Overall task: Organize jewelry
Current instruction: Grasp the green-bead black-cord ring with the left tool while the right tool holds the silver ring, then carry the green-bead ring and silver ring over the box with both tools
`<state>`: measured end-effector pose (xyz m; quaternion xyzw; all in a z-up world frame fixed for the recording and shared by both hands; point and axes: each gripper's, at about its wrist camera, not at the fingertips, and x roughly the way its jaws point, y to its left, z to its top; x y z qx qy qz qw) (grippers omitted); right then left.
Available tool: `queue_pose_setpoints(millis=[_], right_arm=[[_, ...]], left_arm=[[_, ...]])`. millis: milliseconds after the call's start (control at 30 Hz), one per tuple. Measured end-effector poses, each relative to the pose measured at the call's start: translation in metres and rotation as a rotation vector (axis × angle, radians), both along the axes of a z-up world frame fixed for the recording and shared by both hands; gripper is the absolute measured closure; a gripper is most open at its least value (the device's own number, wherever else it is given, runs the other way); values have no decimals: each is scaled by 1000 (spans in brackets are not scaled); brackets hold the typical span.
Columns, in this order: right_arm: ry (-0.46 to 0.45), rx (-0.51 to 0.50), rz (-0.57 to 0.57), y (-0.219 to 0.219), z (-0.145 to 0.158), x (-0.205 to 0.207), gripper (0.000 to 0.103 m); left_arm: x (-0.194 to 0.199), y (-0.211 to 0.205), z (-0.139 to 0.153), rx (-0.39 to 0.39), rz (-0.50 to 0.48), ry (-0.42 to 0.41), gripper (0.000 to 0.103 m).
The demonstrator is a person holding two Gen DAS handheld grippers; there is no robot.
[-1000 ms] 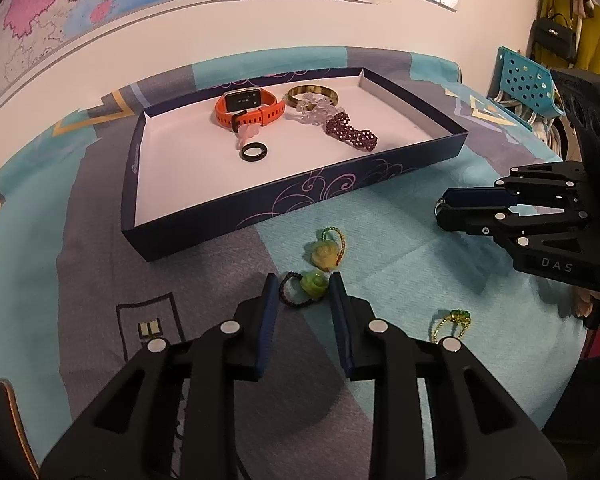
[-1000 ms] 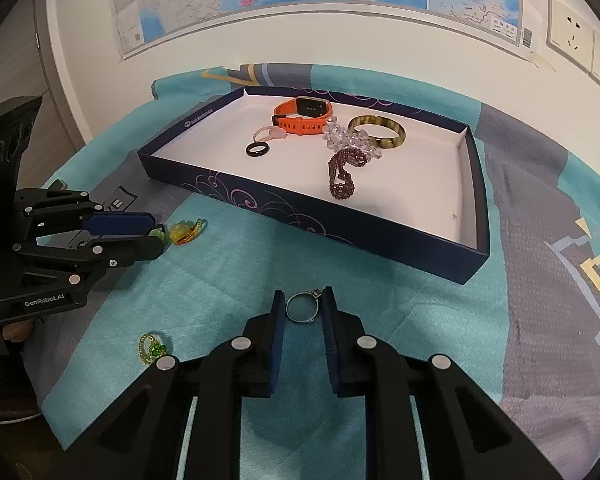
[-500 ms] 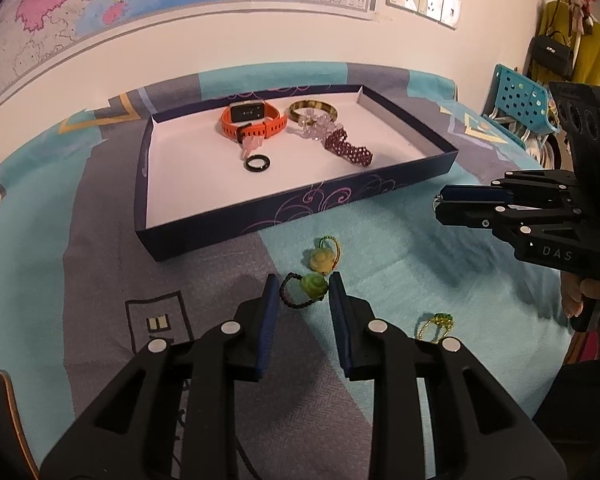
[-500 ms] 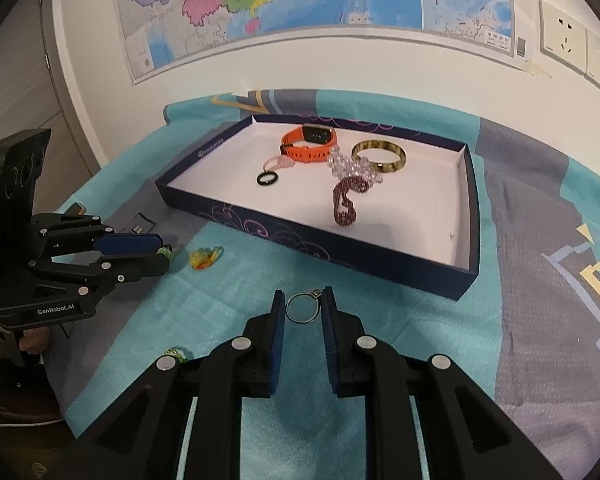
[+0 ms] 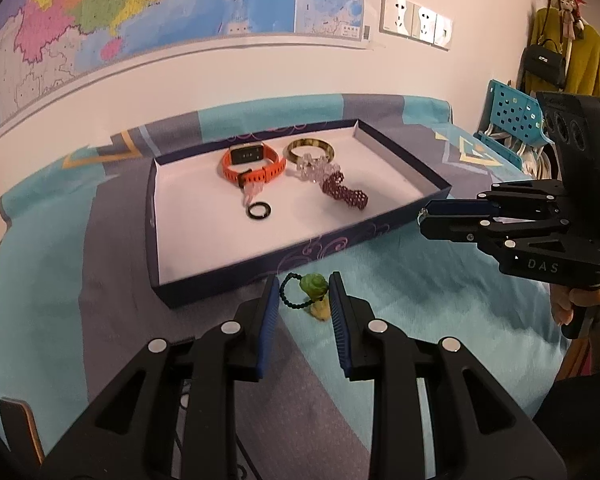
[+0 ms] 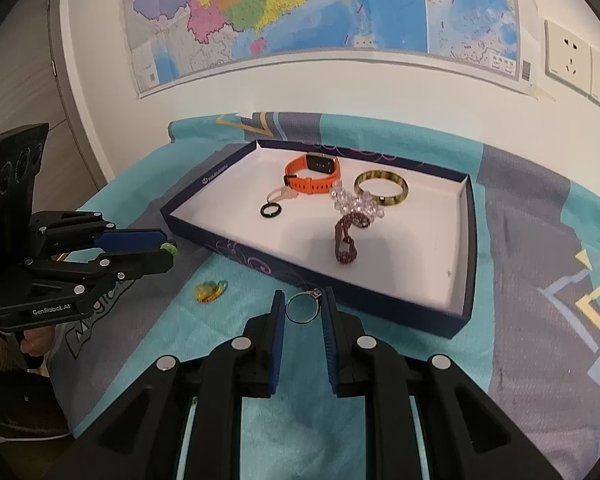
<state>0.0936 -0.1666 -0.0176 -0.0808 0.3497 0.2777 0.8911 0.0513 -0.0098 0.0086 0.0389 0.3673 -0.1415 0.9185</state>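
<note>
My left gripper is shut on a green charm with a dark bead loop, held above the cloth just before the near wall of the dark blue tray. My right gripper is shut on a thin silver ring, held just before the tray's near wall. In the tray lie an orange watch, a gold bangle, clear beads, a maroon bracelet and a black ring.
A yellow charm lies on the cloth below the green one, and shows orange-yellow in the right wrist view. The table wears a teal and grey cloth. A wall with a map stands behind.
Both grippers have lifted with their pieces and moved toward the tray, which now sits closer in both views. The green-gold piece on the cloth has dropped out of view.
</note>
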Motion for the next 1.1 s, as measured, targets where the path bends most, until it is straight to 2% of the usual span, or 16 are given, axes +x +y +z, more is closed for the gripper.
queue_pose_setpoints(millis=[700, 1100], right_arm=[[-10, 24, 36, 15, 10, 32, 87], [18, 17, 45, 24, 2, 51, 86]], left_arm=[[31, -4, 11, 4, 1, -27, 77], [50, -5, 5, 8, 13, -2, 77]])
